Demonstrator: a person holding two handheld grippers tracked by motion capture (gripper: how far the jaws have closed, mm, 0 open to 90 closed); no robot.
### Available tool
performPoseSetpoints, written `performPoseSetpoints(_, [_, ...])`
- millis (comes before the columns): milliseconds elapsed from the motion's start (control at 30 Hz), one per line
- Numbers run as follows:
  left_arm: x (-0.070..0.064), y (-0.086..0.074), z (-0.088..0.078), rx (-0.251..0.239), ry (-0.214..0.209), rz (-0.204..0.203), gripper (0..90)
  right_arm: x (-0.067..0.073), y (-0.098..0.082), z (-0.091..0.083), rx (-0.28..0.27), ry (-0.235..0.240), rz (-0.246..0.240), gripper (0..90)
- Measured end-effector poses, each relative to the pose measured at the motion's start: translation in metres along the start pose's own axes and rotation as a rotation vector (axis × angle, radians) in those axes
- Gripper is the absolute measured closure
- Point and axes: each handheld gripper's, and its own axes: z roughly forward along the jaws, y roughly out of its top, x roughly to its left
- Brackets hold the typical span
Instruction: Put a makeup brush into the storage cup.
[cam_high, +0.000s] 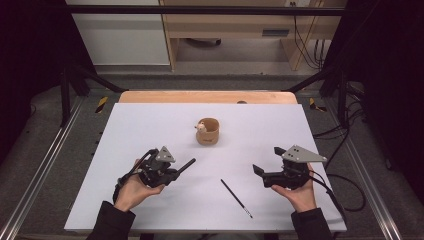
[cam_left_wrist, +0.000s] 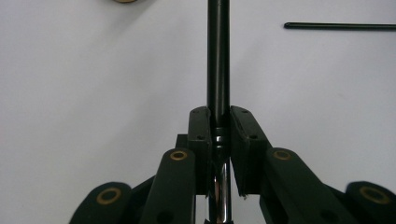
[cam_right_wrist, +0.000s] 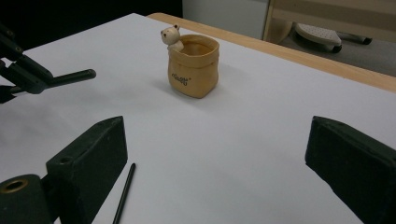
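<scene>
Black jaws of the left gripper (cam_left_wrist: 218, 135) rise closest to the lens in its own view, pressed together on a black pen (cam_left_wrist: 218, 60) whose barrel runs straight out from between them toward twelve o'clock, a chrome section showing below the pads. From the high view that pen (cam_high: 186, 164) sticks out of the left gripper (cam_high: 172, 171) toward about two o'clock, its free end aimed at the cup (cam_high: 208, 131), which stands up-table at roughly one o'clock from the tip, well apart from it. So the pen's long axis already points nearly at the cup's open mouth, and the left hand (cam_high: 134, 192) is the nearer one to make that drop.

Glossy and dark, the pen is slim and round-ended. The cup is tan and sack-shaped, with a small bear figure (cam_right_wrist: 171, 37) perched on its rim and faint lettering on its side.

Outward from there, a second, thinner black stick (cam_high: 237, 198) lies flat on the white table (cam_high: 125, 130) at about five o'clock from the cup, between the two hands. The right gripper (cam_high: 264, 174) hangs spread and empty at four o'clock.
</scene>
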Motion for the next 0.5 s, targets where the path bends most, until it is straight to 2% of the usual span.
performPoseSetpoints(500, [-0.015,0.008,0.001,-0.019,-0.039,0.049,78.7,0.016,0.005,0.005,0.004,0.036,-0.036,6.7])
